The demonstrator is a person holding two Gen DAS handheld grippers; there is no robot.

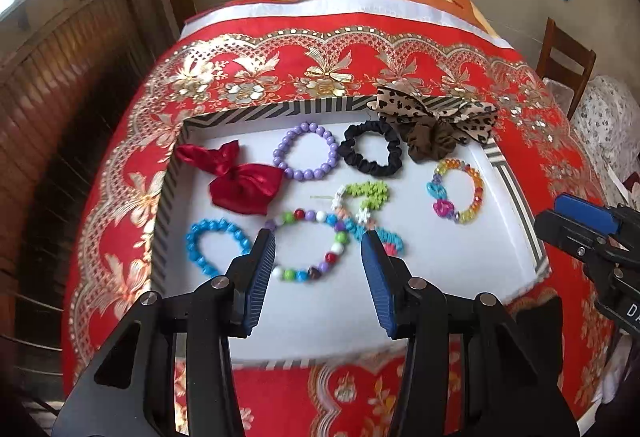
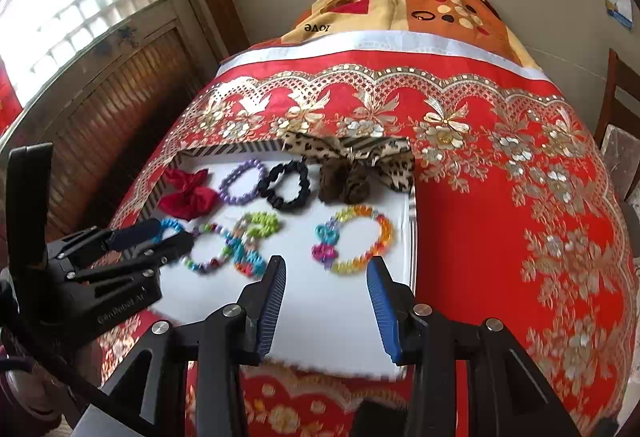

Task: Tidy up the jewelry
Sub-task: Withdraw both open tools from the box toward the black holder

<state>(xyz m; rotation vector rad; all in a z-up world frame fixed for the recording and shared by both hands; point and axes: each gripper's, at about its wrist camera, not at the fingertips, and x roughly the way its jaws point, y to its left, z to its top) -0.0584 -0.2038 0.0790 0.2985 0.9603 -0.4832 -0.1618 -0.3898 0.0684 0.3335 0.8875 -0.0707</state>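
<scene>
Both tongs hang open and empty over the white tray (image 1: 460, 269); the left tongs (image 1: 318, 243) above a mixed-bead bracelet (image 1: 308, 245), the right tongs (image 2: 326, 269) near a clear coloured bracelet (image 2: 354, 239); all jewelry lies in the tray on the red cloth (image 2: 500, 197).

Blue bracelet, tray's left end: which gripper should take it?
Left, probably. The left gripper hangs open right beside the blue bracelet. The right gripper sits over the tray's other end, by the rainbow bracelet.
</scene>
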